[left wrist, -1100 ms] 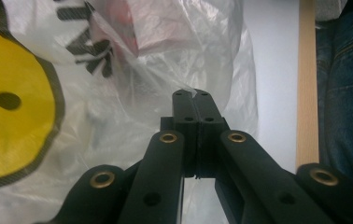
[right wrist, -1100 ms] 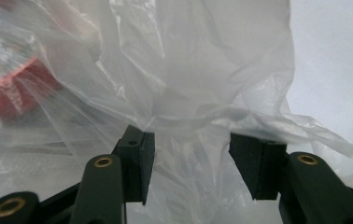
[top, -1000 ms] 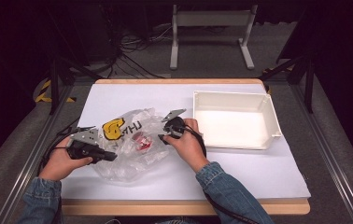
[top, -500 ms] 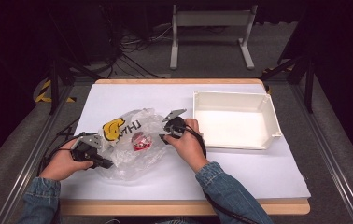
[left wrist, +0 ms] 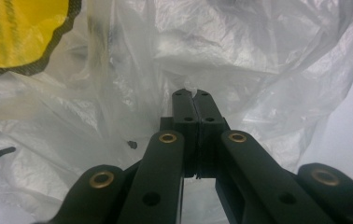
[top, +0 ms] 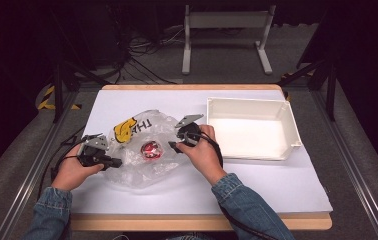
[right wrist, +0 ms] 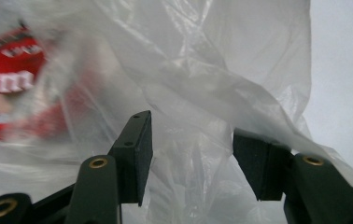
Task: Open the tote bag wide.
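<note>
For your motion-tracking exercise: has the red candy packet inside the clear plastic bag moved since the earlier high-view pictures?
Yes. The red candy packet has shifted slightly left, away from the white plastic bin, inside the clear plastic bag.

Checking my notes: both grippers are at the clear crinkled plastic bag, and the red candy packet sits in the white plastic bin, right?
Not quite. The high view shows the red candy packet inside the clear crinkled plastic bag, not in the white plastic bin. Both the left gripper and right gripper are at the bag.
</note>
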The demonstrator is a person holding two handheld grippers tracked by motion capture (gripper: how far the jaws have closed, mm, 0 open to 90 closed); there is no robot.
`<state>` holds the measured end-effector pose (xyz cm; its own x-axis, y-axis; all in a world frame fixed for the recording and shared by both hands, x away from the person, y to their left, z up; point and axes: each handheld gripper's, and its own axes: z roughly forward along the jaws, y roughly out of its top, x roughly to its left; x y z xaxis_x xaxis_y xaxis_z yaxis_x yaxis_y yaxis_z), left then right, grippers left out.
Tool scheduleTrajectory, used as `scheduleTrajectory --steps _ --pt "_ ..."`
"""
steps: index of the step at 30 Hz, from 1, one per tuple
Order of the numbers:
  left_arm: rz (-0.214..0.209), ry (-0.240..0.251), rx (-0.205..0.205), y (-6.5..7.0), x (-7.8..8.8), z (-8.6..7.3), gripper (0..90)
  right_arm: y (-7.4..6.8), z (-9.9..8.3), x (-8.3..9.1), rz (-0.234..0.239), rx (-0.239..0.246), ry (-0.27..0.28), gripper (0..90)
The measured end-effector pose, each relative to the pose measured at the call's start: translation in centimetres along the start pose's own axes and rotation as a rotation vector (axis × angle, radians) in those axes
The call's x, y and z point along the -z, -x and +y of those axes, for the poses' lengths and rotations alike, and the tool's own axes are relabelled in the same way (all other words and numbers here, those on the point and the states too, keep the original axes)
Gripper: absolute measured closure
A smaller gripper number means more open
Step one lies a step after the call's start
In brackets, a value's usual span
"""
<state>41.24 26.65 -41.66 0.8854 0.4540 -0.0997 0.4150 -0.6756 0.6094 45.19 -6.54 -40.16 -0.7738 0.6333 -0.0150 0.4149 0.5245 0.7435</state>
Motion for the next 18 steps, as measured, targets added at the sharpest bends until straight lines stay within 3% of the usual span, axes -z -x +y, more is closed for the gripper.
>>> scheduleTrajectory --steps 7,11,15,18 --pt "0.016 0.030 -0.003 0.2 0.1 0.5 89.9 -0.8 0.9 3.2 0.053 0.003 0.080 53.4" --pt "0.020 0.039 -0.008 0.3 0.1 0.6 89.9 -2.1 1.8 5.0 0.081 0.026 0.140 57.5" --pt "0.023 0.050 -0.006 0.3 0.2 0.7 90.0 -2.9 2.4 5.9 0.091 0.043 0.185 57.1" --pt "0.026 0.056 -0.010 0.3 0.2 0.8 90.0 -3.7 3.0 6.4 0.129 0.054 0.245 51.4"
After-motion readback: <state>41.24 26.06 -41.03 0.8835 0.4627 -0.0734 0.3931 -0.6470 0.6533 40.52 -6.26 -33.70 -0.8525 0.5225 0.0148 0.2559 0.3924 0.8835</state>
